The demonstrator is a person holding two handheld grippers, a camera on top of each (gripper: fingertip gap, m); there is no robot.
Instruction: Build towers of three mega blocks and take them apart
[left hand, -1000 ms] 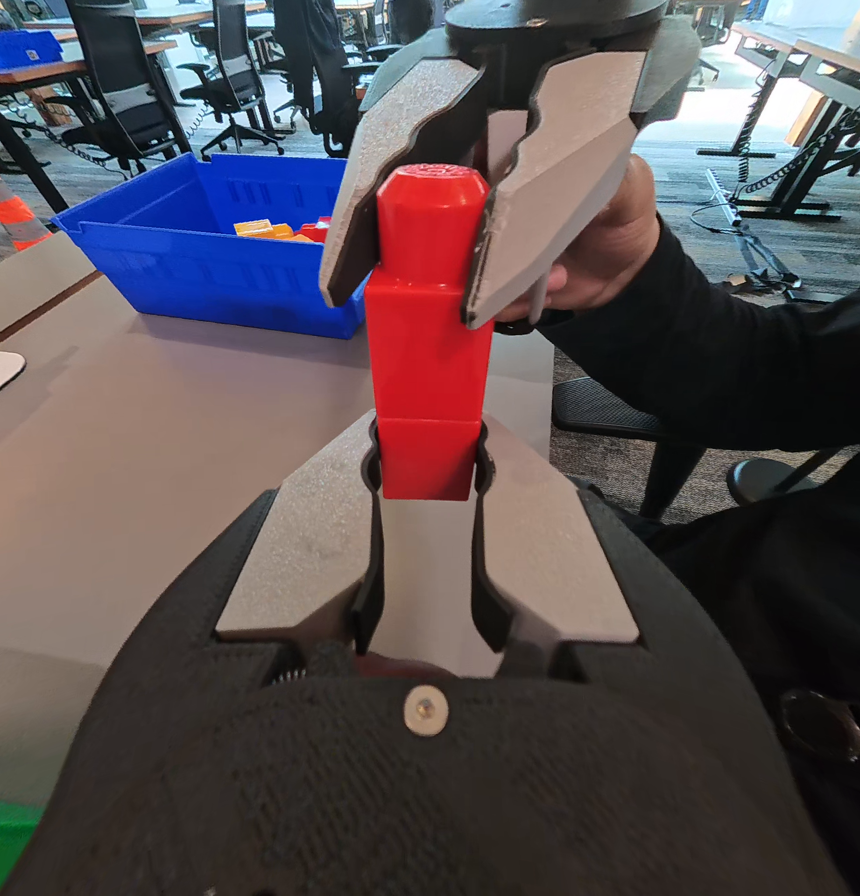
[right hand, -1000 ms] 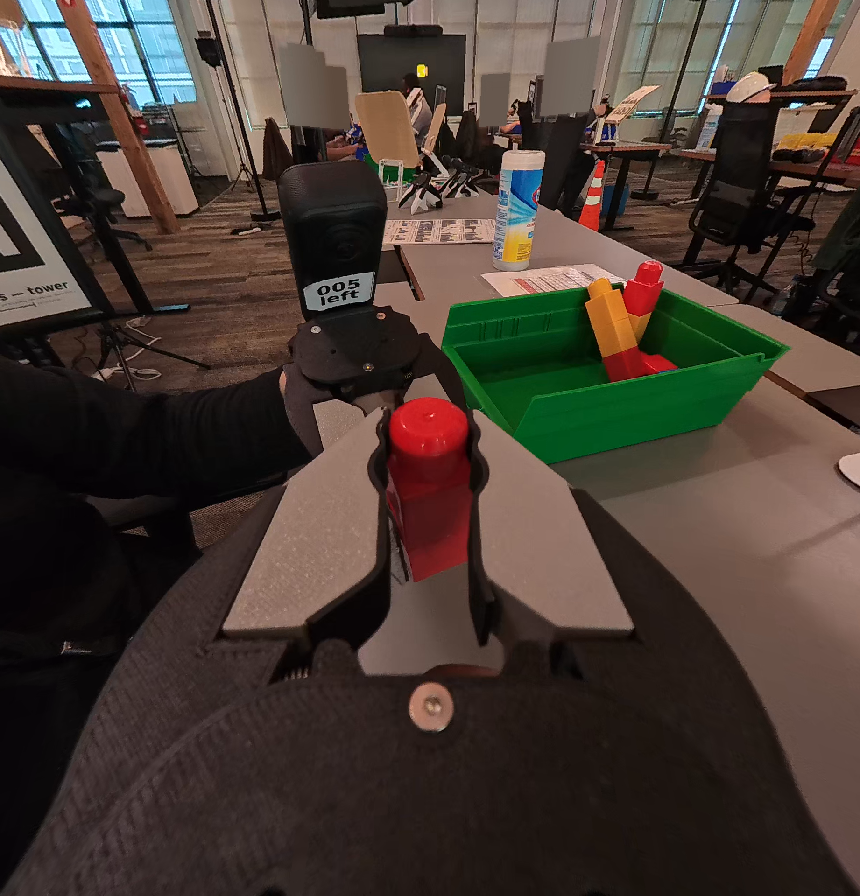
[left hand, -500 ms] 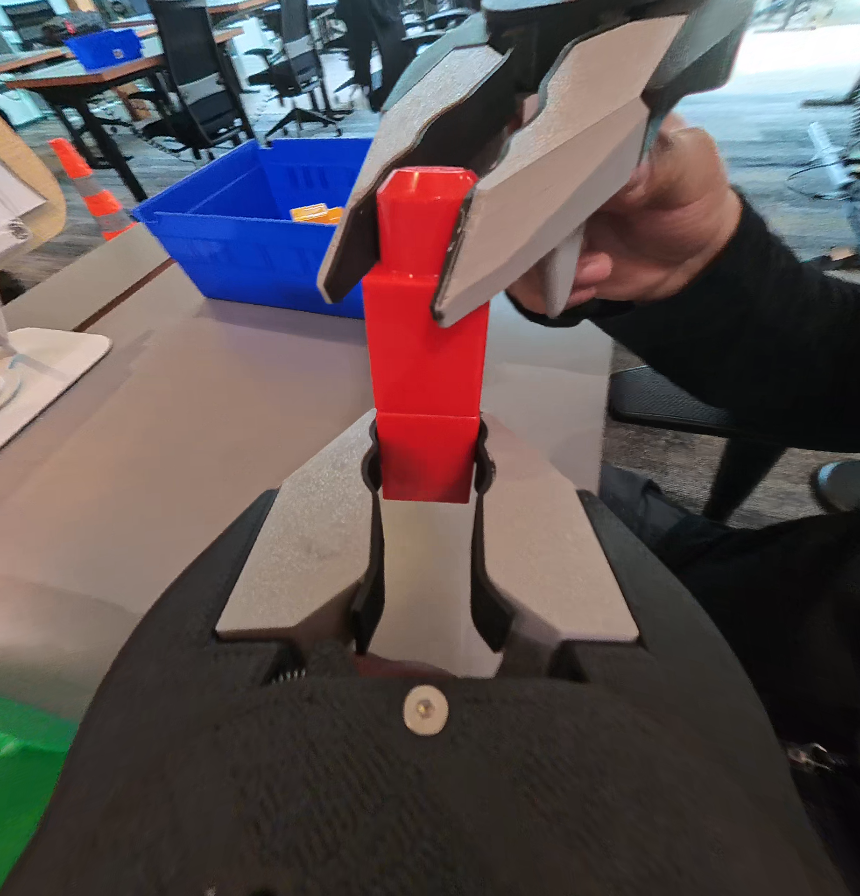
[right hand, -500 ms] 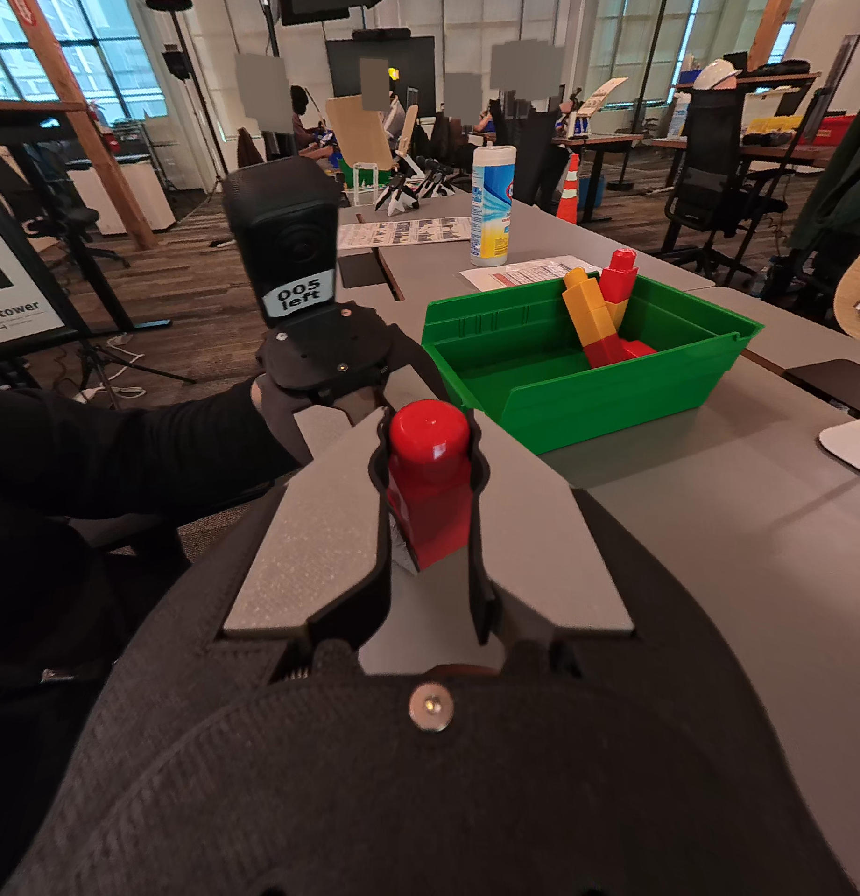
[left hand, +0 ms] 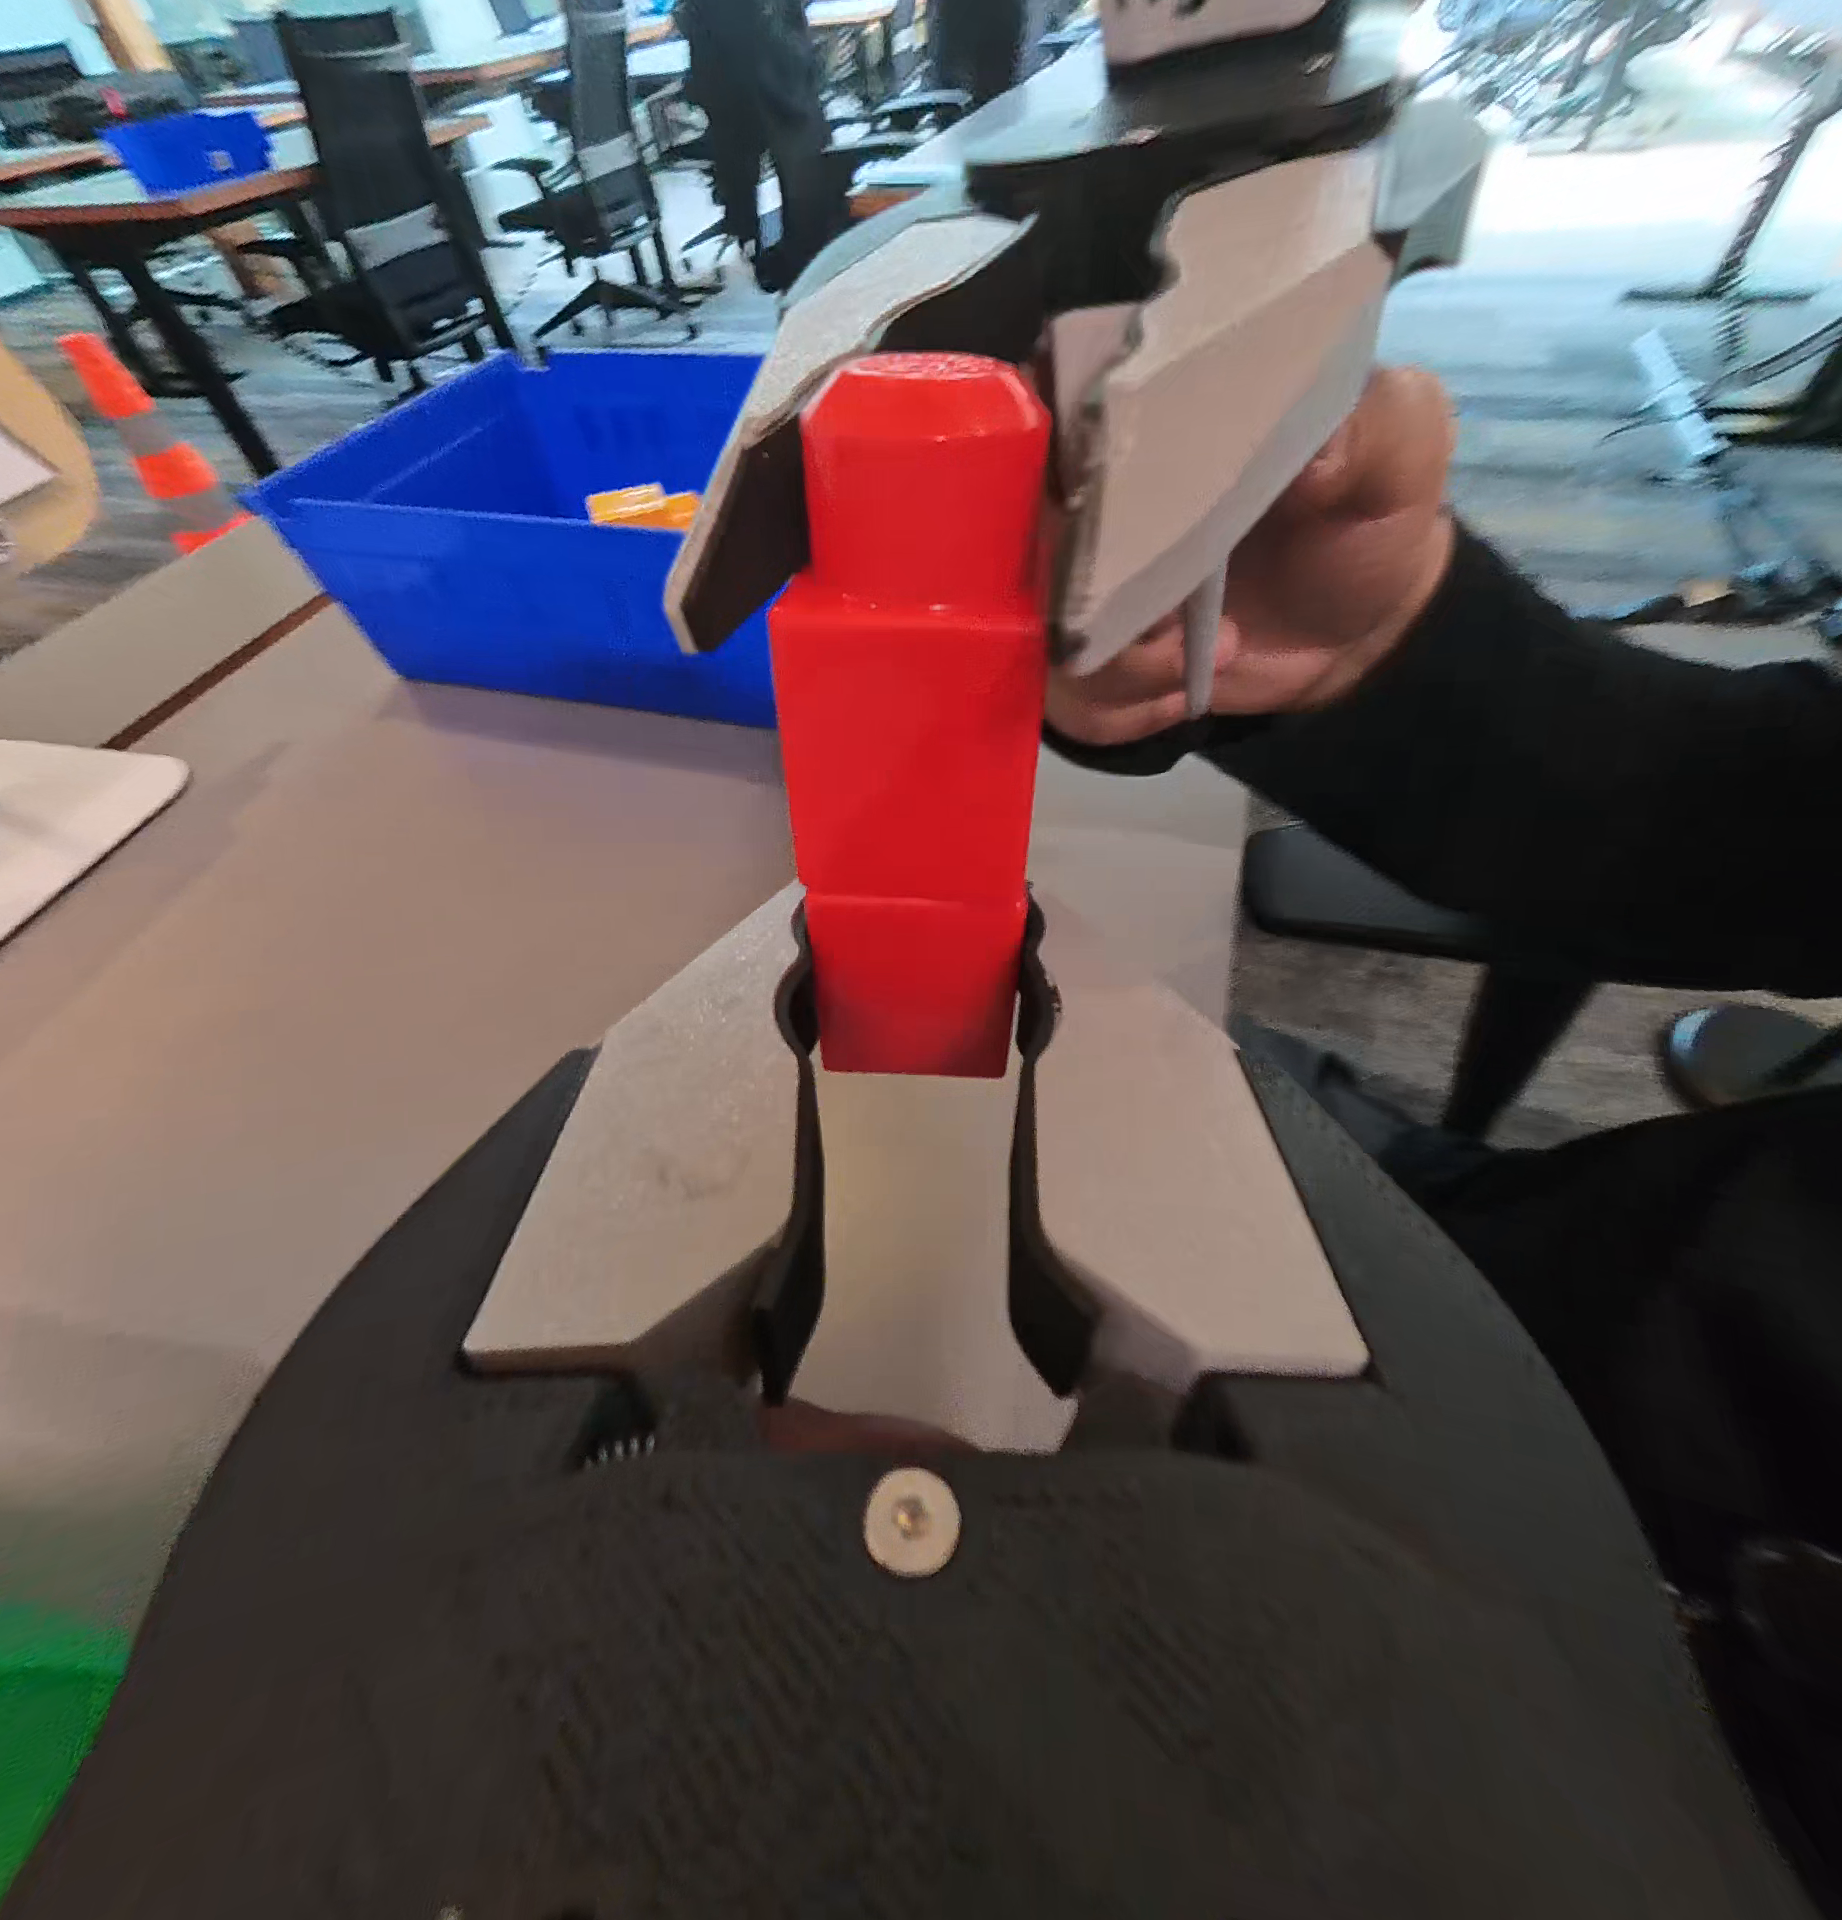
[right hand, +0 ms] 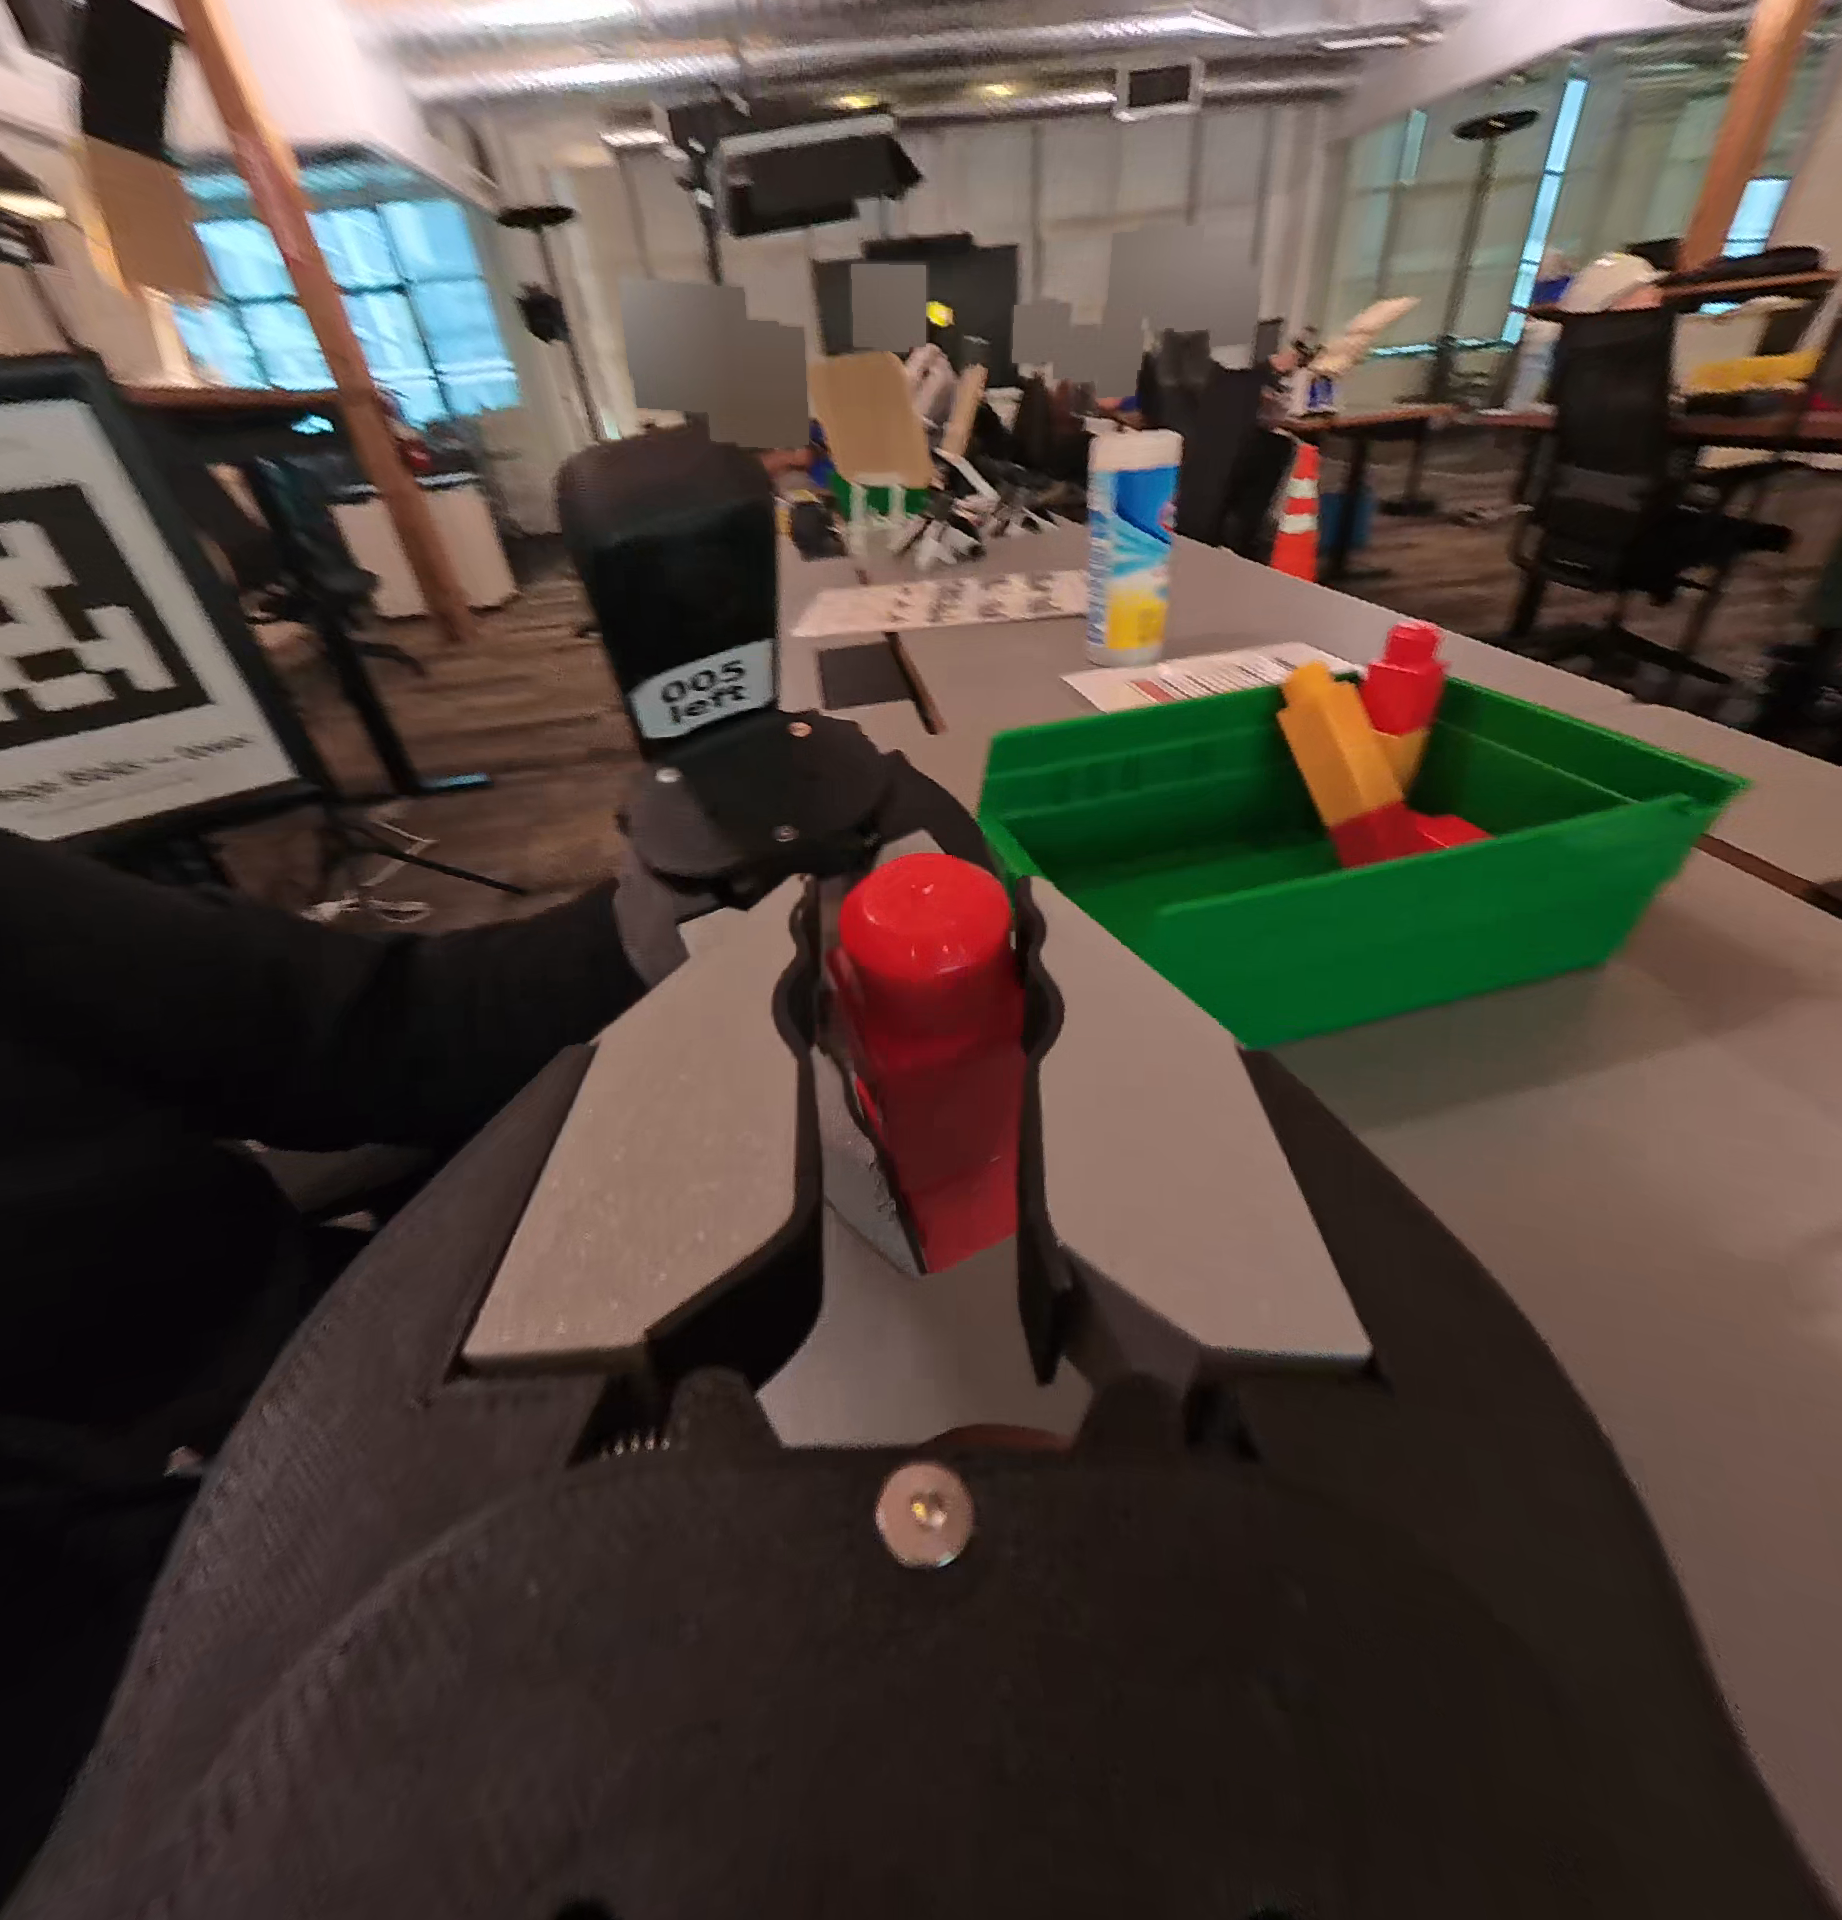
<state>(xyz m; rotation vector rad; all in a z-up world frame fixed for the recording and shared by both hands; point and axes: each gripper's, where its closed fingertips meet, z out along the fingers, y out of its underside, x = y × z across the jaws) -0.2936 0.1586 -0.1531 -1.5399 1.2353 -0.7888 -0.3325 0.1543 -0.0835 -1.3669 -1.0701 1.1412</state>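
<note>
Above the grey table (left hand: 397,935), the left gripper (left hand: 915,982) clamps the bottom of a glossy red plastic block stack (left hand: 912,748) while the right gripper (right hand: 922,971) clenches its round top stud.

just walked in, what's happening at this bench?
A person holds a tool in each hand, both shut on one stack of red blocks held above the grey table. The left tool clamps the bottom block; the right tool grips the stud on top. No gap between the blocks yet. A green bin holds a yellow and red tower; a blue bin holds loose blocks.
</note>
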